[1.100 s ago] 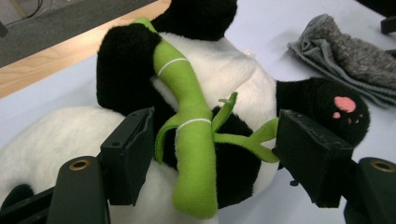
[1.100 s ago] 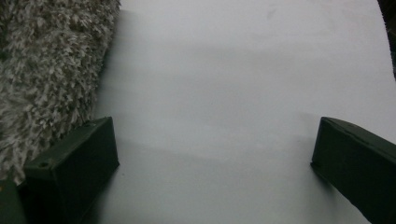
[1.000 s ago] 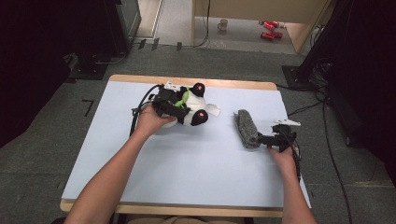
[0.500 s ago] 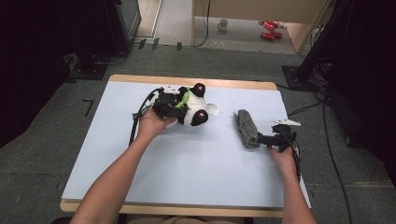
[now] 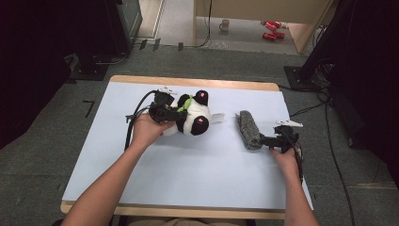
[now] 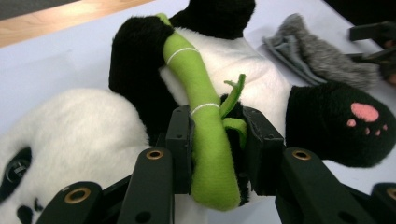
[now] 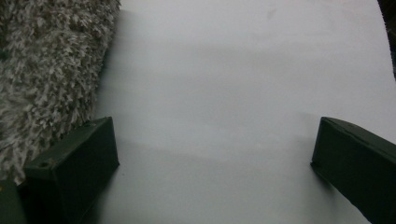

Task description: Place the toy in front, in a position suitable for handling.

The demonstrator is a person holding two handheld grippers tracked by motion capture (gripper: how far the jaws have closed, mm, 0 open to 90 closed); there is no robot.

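- Grey carpet surrounds the counter (image 5: 141,188), whose pale blue sheet covers a wooden top; a mug (image 5: 225,24) and red cans (image 5: 270,30) sit on the floor beyond the far edge, too small to read.
- Left gripper (image 5: 170,113), left of centre in the high view: its body is largely covered by the person's left hand (image 5: 146,131), and the cable loops off to the left.
- Left gripper view: the jaws have just been closing and now clamp the green bamboo stalk (image 6: 201,116) sewn to the plush panda (image 5: 193,117). Pads press the stalk from both sides; a green leaf is pinched against one pad.
- Panda lies on its side near the counter's middle, long axis roughly left to right, pink-padded paws toward the right. Its face is cut off at the lower left of the left gripper view.
- Grey fuzzy cloth (image 5: 248,129), just right of the panda and apart from it, rolled, long axis running far-left to near-right.
- Right gripper (image 5: 267,140), near the right edge: jaws stand wide apart, nothing between them but bare sheet. One jaw touches the cloth's near end (image 7: 46,70); the other sits clear.
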